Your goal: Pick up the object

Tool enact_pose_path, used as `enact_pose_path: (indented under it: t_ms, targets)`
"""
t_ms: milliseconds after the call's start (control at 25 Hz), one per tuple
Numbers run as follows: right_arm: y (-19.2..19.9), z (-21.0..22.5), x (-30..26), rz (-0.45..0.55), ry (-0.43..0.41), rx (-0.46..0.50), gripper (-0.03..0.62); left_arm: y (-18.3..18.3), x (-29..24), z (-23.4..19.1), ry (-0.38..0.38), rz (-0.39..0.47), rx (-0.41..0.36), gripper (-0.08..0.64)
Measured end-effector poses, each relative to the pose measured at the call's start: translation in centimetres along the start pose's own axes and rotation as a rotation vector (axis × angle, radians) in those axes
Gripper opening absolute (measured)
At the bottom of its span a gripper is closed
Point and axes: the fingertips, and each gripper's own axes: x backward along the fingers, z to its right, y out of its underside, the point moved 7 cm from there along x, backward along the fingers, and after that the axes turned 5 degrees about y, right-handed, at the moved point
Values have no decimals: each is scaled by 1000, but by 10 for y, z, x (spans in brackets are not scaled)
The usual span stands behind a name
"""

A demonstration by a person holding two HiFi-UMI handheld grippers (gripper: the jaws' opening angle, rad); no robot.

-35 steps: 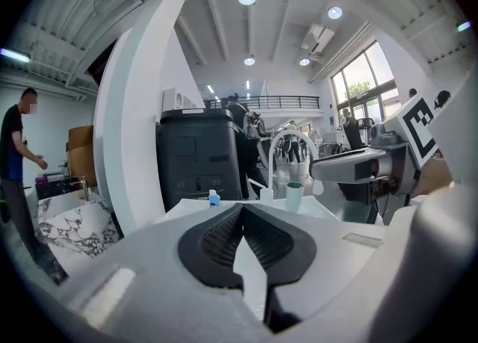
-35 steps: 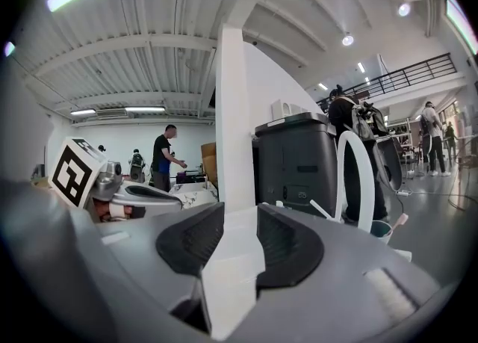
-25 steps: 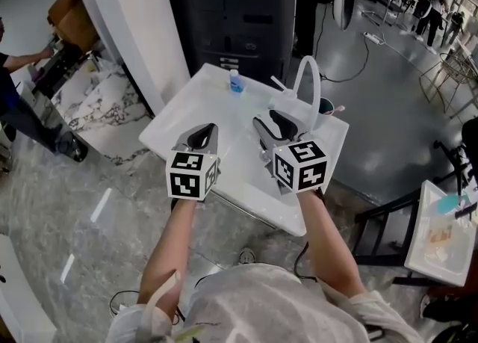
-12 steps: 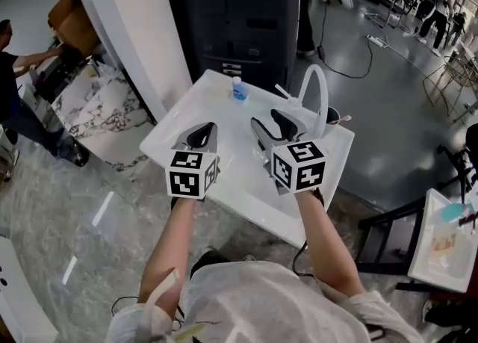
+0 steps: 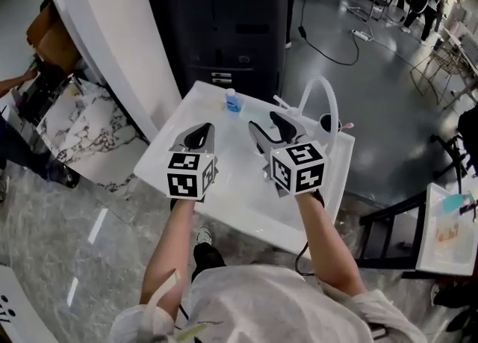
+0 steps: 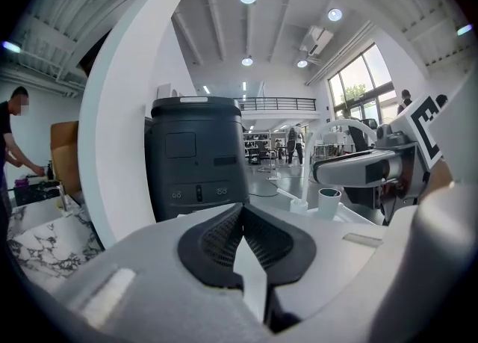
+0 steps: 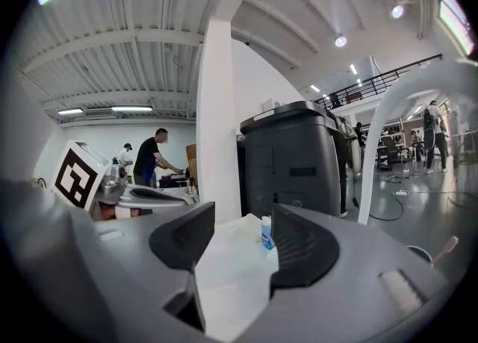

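Right gripper (image 7: 240, 220) jaws opening (nothing between), blue bottle (image 7: 266, 232) beyond.

The counter (image 5: 231, 173) is white, smooth and glossy. The bottle (image 5: 233, 102) looks like clear blue plastic. The left fingers (image 6: 215, 240) are matt black and ribbed. The floor (image 5: 388, 95) is polished grey; the printer (image 5: 224, 20) matt dark plastic.

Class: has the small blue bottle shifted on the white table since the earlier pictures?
No. The blue bottle stands by the far edge of the white table, as before.
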Motion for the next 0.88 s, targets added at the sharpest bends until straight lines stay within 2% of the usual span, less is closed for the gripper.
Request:
enact_pose_path:
  t_ms: [520,880]
  targets:
    - [-6,6,-76,-70,203,4,224,-12,-74,-82,228,-15,-18,2]
    - [-10,-3,-111,-121,298,28,235,-24,-103,-120,379,-11,-55,2]
